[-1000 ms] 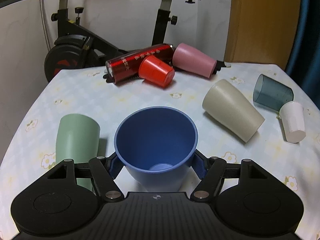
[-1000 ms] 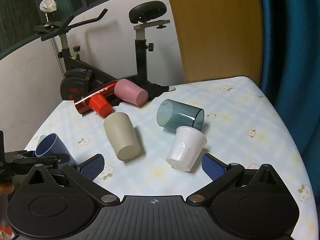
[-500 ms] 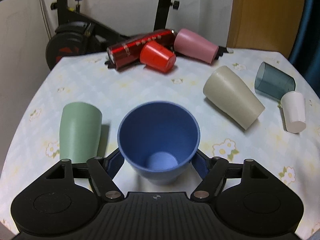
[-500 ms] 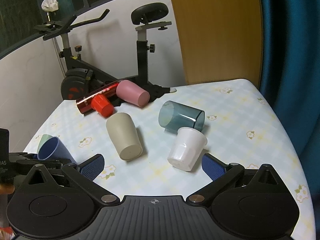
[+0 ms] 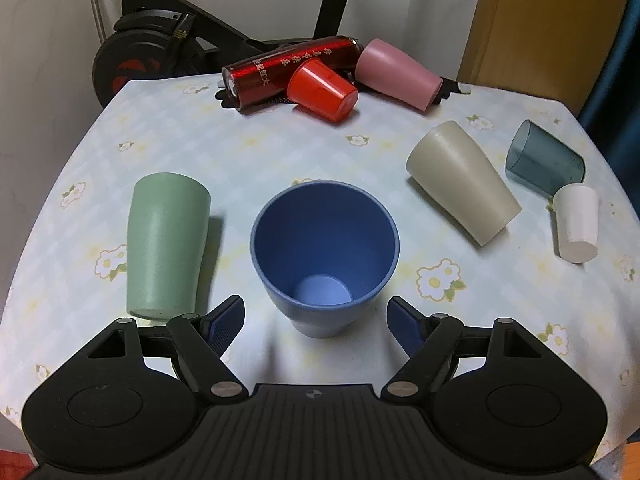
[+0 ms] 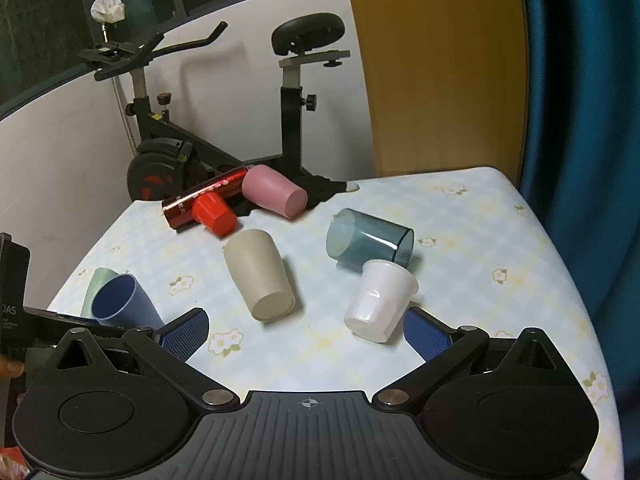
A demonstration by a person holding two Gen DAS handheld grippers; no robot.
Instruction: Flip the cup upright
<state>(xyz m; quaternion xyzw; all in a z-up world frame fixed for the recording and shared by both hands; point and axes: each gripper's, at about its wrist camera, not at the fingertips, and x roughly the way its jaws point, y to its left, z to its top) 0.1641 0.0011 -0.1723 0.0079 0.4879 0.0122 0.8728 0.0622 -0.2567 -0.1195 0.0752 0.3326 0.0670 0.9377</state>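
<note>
A blue cup (image 5: 324, 256) stands upright on the table, mouth up, just in front of my left gripper (image 5: 316, 318). The gripper is open, its pads apart from the cup on both sides. The blue cup also shows in the right wrist view (image 6: 120, 304) at the far left. My right gripper (image 6: 306, 330) is open and empty, with a white cup (image 6: 380, 300) lying on its side just ahead of its right finger. Other cups lie on their sides: green (image 5: 164, 244), beige (image 5: 464, 188), teal (image 5: 544, 162), red (image 5: 322, 90), pink (image 5: 396, 74).
A red metallic cylinder (image 5: 288, 68) lies at the table's far edge behind the red cup. An exercise bike (image 6: 192, 152) stands beyond the table. A wooden panel (image 6: 440, 64) and blue curtain (image 6: 580, 120) are at the right. The floral tablecloth (image 5: 280, 152) covers the table.
My left gripper has opened, let go of the blue cup and pulled back and up; the cup now stands on the table. The right gripper has barely moved.
</note>
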